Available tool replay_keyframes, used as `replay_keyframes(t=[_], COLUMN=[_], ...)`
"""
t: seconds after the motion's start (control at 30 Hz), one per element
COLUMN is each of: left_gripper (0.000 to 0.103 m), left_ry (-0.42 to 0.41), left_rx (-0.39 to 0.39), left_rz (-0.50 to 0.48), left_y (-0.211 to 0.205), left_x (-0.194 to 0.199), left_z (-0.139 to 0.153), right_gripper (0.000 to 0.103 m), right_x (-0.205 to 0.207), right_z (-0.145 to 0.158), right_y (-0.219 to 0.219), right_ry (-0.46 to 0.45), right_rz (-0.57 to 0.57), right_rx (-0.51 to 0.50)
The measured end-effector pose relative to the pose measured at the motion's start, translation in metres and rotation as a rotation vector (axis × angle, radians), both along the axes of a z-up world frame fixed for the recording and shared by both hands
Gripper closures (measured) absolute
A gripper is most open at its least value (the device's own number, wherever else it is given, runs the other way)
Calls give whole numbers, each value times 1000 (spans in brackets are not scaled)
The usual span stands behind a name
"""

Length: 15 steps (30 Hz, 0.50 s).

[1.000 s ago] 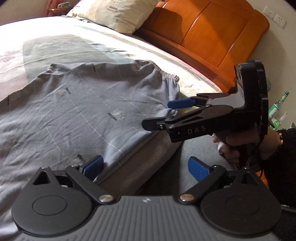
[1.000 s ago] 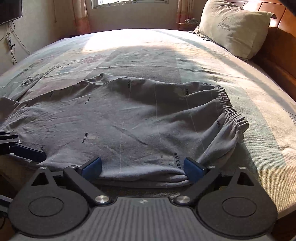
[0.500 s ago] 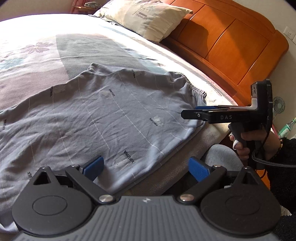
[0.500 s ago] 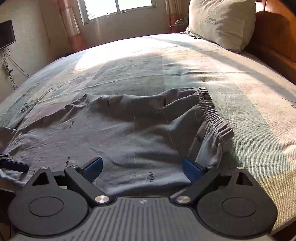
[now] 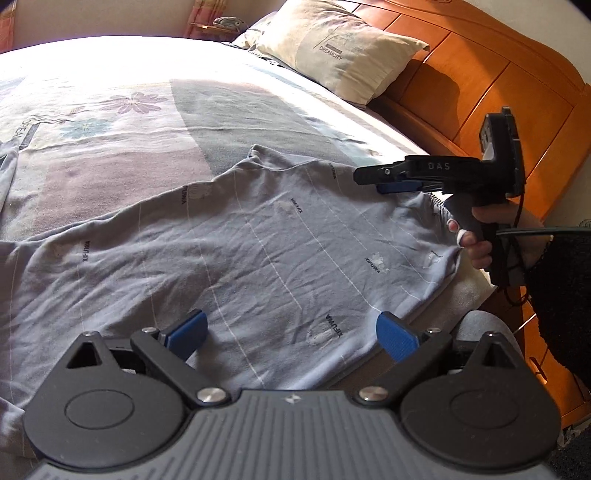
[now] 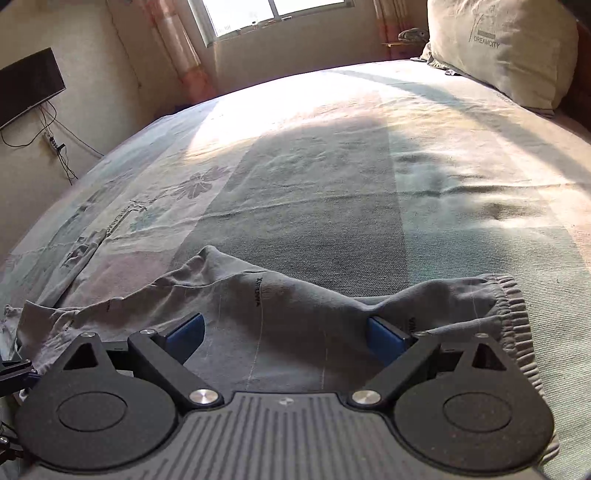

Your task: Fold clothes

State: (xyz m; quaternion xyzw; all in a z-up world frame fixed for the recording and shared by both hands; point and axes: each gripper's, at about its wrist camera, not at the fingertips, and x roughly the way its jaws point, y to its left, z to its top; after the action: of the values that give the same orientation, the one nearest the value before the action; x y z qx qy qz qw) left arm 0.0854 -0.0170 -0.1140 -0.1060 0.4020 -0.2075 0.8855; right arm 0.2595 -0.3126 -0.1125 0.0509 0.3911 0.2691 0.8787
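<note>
A grey-blue garment [image 5: 277, 240] printed with "XIFUWA" lies spread along the near edge of the bed. In the right wrist view the same garment [image 6: 266, 306] shows an elastic waistband [image 6: 513, 314] at the right. My left gripper [image 5: 291, 334] is open, its blue pads low over the cloth near the hem. My right gripper [image 6: 286, 336] is also open, with rumpled cloth lying between its pads near the waistband. From the left wrist view, the right gripper [image 5: 388, 181] hovers over the garment's far right corner, held by a hand [image 5: 484, 240].
The bed [image 5: 110, 110] has a floral cover, sunlit at the far side. A pillow [image 5: 332, 48] leans on the orange wooden headboard [image 5: 480, 74]. Another grey cloth [image 6: 81, 251] lies at the left. A wall TV [image 6: 26, 85] and window [image 6: 277, 14] stand beyond the bed.
Both grippers have moved forward over the garment. The right gripper has travelled up toward the waistband, and its view has tilted upward. Both stay open.
</note>
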Motion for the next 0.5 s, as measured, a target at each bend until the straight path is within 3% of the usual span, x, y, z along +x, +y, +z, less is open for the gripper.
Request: replay_keyframes(t=[0.07,0.1,0.2,0.3,0.4,0.5], left_gripper=[5,5,5,4,4,4], left_ry=[3,3,-5,-2,-14,-61], left_rx=[-9,-12,-14,-10,-2,-7], left_rz=[-2,-3,-8,-9,-12,-20], left_y=[3,3,3,1,0,1], left_x=[-1,0,0,3,7,17], left_z=[0,0,-2,1,10,27], right_gripper=[11,12,12,11,11,10], right_x=[14,15,10,-2,-12,-17], right_z=[-11,-9,9,25,34,39], right_y=[-7,-15,-24,-26,-19,-34], right_ry=[-19,-28,-72,-98,-149,-160], right_rz=[-26,-47,-154,-82,-49,-67], right_rx=[-14,25,-18,23,-75,-92])
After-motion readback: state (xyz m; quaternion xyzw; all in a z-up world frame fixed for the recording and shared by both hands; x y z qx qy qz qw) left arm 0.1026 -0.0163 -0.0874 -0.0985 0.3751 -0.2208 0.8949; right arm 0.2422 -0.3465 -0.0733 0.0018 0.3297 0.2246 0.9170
